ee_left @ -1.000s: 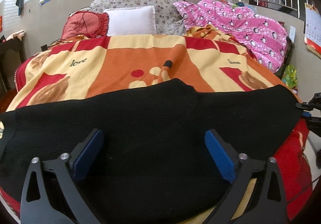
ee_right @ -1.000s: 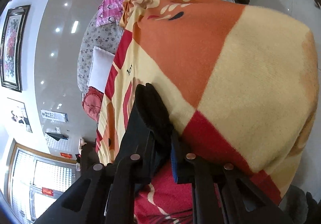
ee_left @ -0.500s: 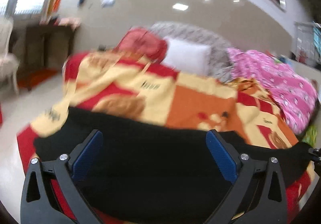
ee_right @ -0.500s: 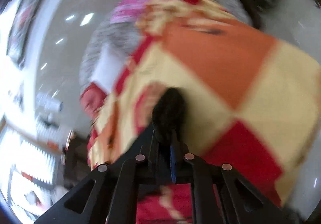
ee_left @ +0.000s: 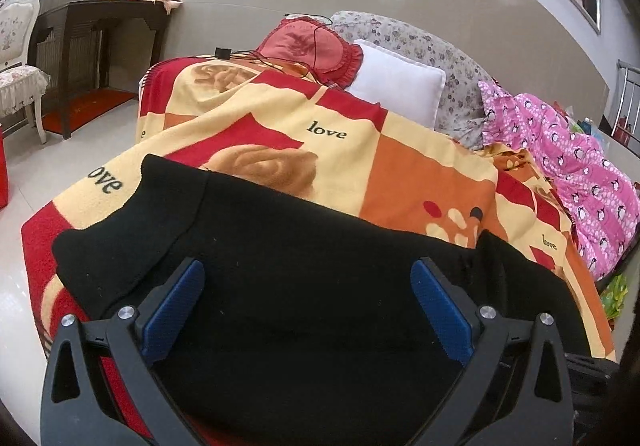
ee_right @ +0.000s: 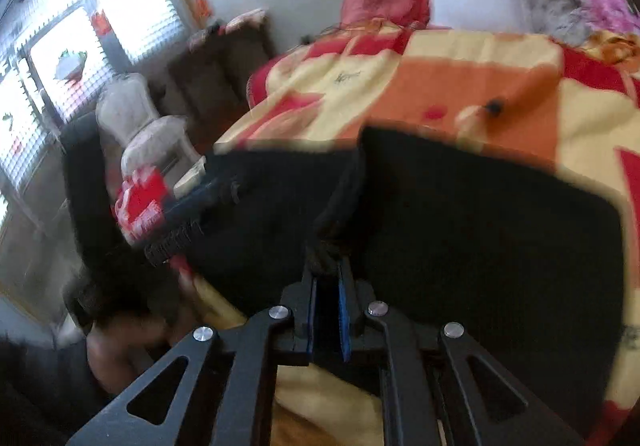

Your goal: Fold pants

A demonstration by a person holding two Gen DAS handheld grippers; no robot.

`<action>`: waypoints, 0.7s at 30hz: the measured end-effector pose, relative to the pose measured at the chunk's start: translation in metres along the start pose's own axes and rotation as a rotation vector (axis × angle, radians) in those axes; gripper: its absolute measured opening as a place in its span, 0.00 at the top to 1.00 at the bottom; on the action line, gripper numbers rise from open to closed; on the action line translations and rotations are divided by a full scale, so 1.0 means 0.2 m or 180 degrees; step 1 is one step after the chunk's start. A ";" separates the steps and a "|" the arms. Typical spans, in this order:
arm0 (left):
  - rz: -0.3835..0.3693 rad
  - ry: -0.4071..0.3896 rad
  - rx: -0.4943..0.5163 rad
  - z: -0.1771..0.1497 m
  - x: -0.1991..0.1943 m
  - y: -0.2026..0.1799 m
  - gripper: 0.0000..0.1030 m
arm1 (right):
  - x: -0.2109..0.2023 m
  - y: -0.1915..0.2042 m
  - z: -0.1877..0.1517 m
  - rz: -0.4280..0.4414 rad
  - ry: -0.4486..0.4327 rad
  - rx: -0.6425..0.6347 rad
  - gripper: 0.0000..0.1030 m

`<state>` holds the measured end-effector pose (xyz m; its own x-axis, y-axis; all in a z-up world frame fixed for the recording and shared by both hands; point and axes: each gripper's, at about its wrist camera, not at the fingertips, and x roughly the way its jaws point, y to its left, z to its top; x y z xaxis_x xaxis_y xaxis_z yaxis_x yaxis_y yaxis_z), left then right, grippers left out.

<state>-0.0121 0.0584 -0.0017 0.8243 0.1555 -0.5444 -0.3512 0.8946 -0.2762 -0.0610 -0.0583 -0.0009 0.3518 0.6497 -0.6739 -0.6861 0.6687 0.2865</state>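
Black knit pants (ee_left: 320, 286) sprawl across the patterned blanket's (ee_left: 420, 174) near edge — soft, floppy; right gripper (ee_right: 328, 274) pinches a bunched hem, left gripper (ee_left: 308, 310) gapes wide above them — grab edges

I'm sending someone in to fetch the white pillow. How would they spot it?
Start at the bed's red, orange and cream blanket and look to its head end. The white pillow leans there between a red frilled cushion and pink penguin-print fabric; it alone is plain white.

Black pants (ee_left: 320, 286), lying across patterned blanket (ee_left: 400, 174), one end bunched upward
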 end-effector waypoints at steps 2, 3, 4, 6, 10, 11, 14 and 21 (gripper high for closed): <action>0.0022 0.0002 0.0020 -0.01 -0.02 0.00 0.00 | -0.03 0.02 -0.01 -0.0086 -0.0024 -0.0102 0.73; 0.0037 0.0003 0.0032 -0.01 -0.02 0.00 0.00 | -0.06 0.03 -0.01 -0.0045 -0.0005 -0.0119 0.68; 0.0038 -0.0007 0.0035 -0.01 -0.03 0.00 0.00 | -0.09 0.03 -0.01 0.0001 -0.0002 -0.0128 0.63; -0.0009 -0.0106 0.0044 -0.01 -0.06 -0.02 0.00 | -0.23 0.03 -0.04 0.0045 -0.0162 -0.0140 0.63; -0.0344 -0.0485 0.0415 0.01 -0.20 -0.16 0.00 | -0.48 -0.09 -0.12 -0.0330 -0.0528 0.0000 0.54; -0.0561 -0.0561 0.0659 0.02 -0.23 -0.24 0.00 | -0.53 -0.13 -0.13 -0.0488 -0.0578 0.0061 0.54; -0.1031 -0.0609 0.1250 0.02 -0.25 -0.45 0.00 | -0.63 -0.31 -0.17 -0.0767 -0.0699 0.0347 0.64; -0.1070 0.0336 0.1494 0.05 0.05 -0.68 1.00 | -0.59 -0.58 -0.04 -0.0917 -0.0678 0.0759 0.99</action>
<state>0.0488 -0.0582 0.0373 0.7993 -0.1900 -0.5701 0.1761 0.9811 -0.0801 -0.0280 -0.2158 0.0391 0.6483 0.4675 -0.6010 -0.3830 0.8824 0.2733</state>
